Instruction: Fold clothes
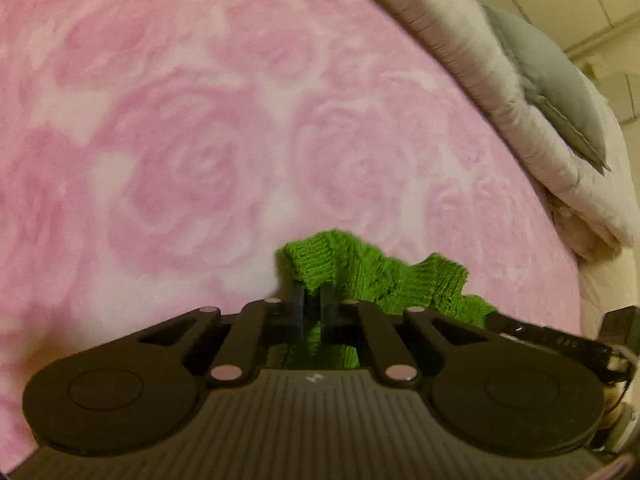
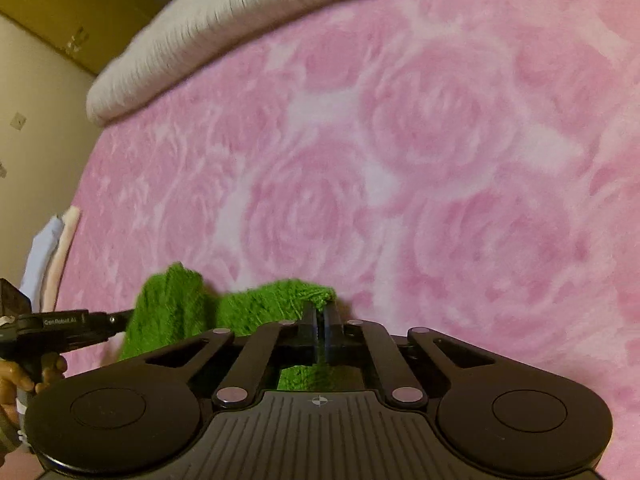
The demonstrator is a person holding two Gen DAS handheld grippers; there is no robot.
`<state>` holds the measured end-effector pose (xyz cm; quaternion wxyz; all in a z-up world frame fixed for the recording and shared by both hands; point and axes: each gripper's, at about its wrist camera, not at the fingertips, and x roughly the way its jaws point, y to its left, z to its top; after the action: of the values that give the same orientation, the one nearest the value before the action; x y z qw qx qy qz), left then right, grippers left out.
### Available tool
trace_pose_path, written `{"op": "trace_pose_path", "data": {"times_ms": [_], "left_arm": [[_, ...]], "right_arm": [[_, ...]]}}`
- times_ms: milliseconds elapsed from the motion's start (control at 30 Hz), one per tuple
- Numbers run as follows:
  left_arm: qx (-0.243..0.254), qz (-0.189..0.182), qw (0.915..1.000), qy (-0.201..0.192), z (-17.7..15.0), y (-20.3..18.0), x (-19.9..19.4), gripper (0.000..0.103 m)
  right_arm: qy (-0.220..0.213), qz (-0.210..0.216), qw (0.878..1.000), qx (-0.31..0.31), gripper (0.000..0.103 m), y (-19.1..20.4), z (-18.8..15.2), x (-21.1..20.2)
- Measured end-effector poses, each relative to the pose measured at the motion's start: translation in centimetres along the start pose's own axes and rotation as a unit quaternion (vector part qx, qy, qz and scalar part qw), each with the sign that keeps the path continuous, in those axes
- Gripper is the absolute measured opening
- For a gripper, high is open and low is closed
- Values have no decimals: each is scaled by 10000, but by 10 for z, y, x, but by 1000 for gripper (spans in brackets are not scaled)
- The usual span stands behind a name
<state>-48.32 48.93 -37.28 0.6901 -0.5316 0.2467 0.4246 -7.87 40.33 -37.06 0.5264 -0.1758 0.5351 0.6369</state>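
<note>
A green knitted garment point(image 1: 372, 276) hangs bunched between both grippers above a pink rose-patterned blanket point(image 1: 200, 140). My left gripper point(image 1: 314, 294) is shut on one edge of the green garment. My right gripper point(image 2: 320, 310) is shut on another edge of the garment point(image 2: 248, 312). In the left wrist view the right gripper's black body point(image 1: 560, 340) reaches in from the right. In the right wrist view the left gripper's black body point(image 2: 64, 324) reaches in from the left, held by a hand point(image 2: 16, 380). Most of the garment is hidden below the gripper bodies.
A folded white fluffy quilt point(image 1: 540, 128) with a grey pillow point(image 1: 556, 88) lies along the bed's far edge; the quilt point(image 2: 224, 28) also shows in the right wrist view. Folded pale blue and pink cloths point(image 2: 52, 256) sit at the bed's left edge. The pink blanket point(image 2: 440, 160) covers the bed.
</note>
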Motion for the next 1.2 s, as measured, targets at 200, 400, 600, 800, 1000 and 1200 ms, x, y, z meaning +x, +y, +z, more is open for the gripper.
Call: {"op": "trace_pose_path", "data": {"times_ms": [200, 400, 600, 800, 1000, 1200], "left_arm": [[597, 37, 9972, -453, 27, -26, -18, 2], [1027, -89, 9918, -758, 81, -59, -3, 0], [1402, 792, 9858, -486, 77, -81, 27, 18], [641, 832, 9943, -176, 29, -43, -6, 22], [189, 840, 9947, 555, -62, -9, -66, 28], [-1142, 650, 9821, 1350, -152, 29, -127, 35]], "right_arm": [[-1267, -486, 9897, 446, 1, -18, 29, -70], [-1780, -809, 9801, 337, 1, -31, 57, -104], [-1101, -1728, 9738, 992, 9, -67, 69, -77], [-998, -1346, 9735, 1555, 45, -82, 12, -120], [-234, -1151, 9713, 2067, 45, -62, -90, -164], [286, -998, 9557, 2753, 53, -28, -182, -210]]}}
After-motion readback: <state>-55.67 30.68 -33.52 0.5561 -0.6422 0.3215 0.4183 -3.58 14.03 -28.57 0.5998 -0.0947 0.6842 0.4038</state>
